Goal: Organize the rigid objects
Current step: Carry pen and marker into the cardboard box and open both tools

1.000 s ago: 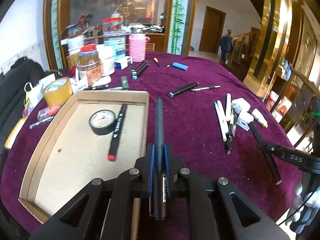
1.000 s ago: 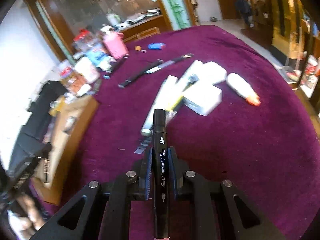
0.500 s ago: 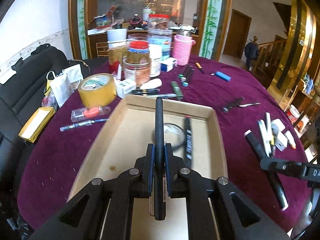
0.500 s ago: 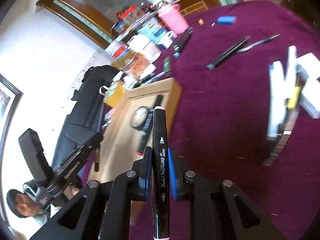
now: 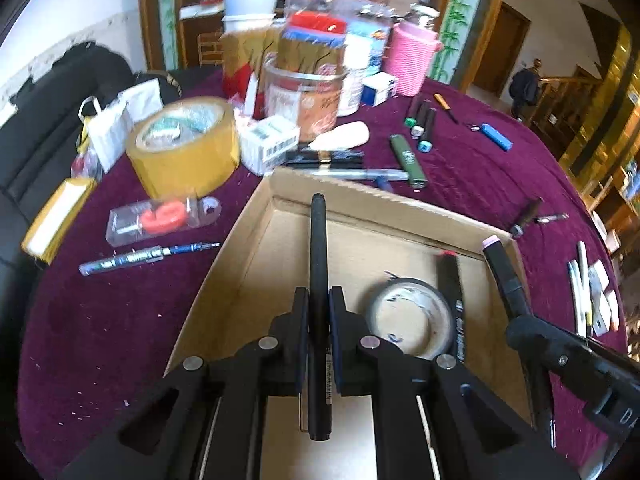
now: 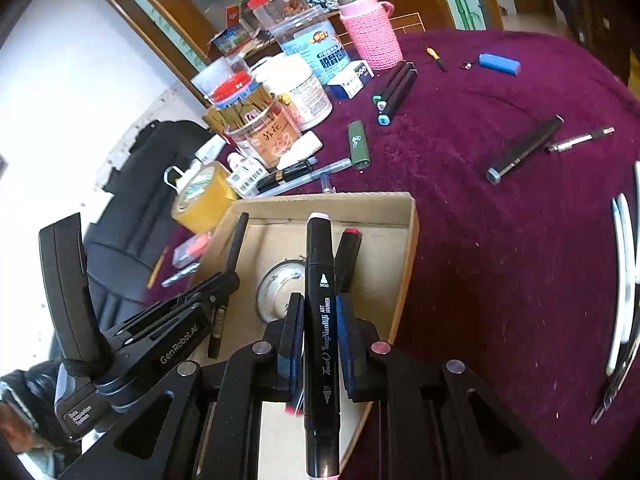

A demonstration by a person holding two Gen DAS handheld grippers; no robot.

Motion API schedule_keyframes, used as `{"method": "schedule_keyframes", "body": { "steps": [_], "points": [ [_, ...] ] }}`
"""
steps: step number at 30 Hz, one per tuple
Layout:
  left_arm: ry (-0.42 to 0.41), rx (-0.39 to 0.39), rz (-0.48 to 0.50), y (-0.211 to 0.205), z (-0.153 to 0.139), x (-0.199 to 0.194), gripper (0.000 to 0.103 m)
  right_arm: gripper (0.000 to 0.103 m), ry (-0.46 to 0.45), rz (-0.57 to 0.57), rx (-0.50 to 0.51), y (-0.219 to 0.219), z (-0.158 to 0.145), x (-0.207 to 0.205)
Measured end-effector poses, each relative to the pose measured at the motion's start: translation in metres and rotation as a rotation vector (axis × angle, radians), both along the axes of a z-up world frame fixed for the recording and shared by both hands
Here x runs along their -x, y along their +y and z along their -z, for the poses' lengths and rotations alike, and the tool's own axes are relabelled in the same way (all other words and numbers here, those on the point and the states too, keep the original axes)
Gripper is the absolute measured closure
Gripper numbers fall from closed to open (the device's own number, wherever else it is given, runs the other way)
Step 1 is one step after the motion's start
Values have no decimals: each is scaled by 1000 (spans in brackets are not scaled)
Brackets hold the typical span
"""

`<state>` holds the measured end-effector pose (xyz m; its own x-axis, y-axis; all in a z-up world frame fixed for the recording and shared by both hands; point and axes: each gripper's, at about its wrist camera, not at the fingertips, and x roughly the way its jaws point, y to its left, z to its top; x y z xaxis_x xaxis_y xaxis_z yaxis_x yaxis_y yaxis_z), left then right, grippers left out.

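Note:
A shallow cardboard tray [image 5: 384, 200] [image 6: 412, 232] lies on the purple cloth. Inside it sit a black tape roll [image 5: 412, 316] [image 6: 276, 284] and a black marker with a red cap [image 5: 452, 292] [image 6: 348, 256]. My left gripper [image 5: 319, 308] is shut on a slim black pen [image 5: 318, 248], held over the tray's left half. My right gripper [image 6: 318, 316] is shut on a black art marker with a pink cap [image 6: 319, 280], held above the tray's right side. In the right wrist view the left gripper [image 6: 230, 280] and its pen [image 6: 236, 240] hang over the tray's left edge.
Jars, a pink knitted cup [image 6: 372, 36], a yellow tape roll [image 5: 184, 140] and boxes crowd the table's far side. Loose pens, markers [image 6: 394, 88], a green lighter [image 6: 359, 146] and a blue one [image 6: 500, 64] lie beyond the tray. White pens [image 5: 580, 280] lie at right.
Both grippers have swung left from the pile of pens at the right toward the tray and now hang over it, each still holding its pen or marker.

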<state>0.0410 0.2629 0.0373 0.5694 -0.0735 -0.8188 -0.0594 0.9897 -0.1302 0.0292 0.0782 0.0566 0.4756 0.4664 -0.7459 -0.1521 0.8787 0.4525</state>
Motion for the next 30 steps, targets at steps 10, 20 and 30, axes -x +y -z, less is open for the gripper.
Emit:
{"method": "schedule_keyframes", "body": {
  "steps": [10,20,30],
  "points": [
    [27,85,-121,17,13,9,33,85,20,24,57,3,19,-13],
    [43,90,-181,18,14,16,26,77,9,12,50,1,13,-12],
    [-73,44,-197,10,-12,32,25,51,-216,58,80,-34,-40,31]
  ]
}}
